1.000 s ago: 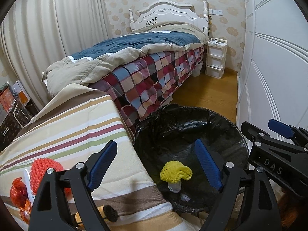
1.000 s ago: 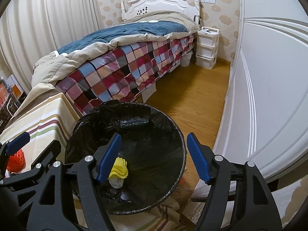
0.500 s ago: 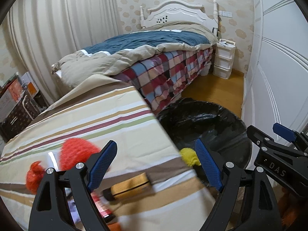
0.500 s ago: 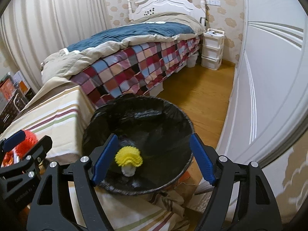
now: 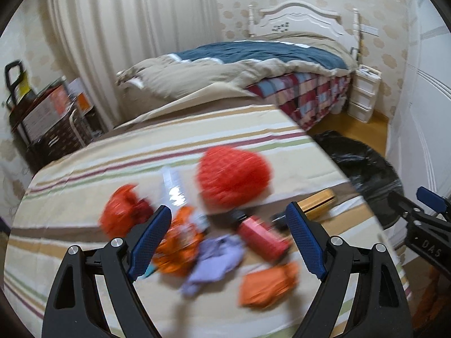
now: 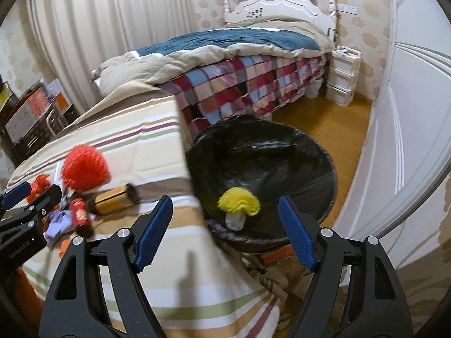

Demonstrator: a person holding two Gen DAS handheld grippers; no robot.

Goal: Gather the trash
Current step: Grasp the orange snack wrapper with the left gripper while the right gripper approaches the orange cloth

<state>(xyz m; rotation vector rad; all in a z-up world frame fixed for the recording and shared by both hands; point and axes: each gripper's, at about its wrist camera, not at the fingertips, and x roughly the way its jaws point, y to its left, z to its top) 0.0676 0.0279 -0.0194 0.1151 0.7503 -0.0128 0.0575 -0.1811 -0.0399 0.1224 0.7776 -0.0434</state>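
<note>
Red foam net (image 5: 232,178) is lying near the table's (image 5: 84,197) bin-side edge while you are holding both grippers, left (image 5: 225,242) and right (image 6: 225,229), spread and empty.

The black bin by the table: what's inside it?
In the bin, lined with a black bag, lies one yellow foam net around a pale object whose identity is unclear. The near wall hides part of the bottom, so anything lying there cannot be seen.
</note>
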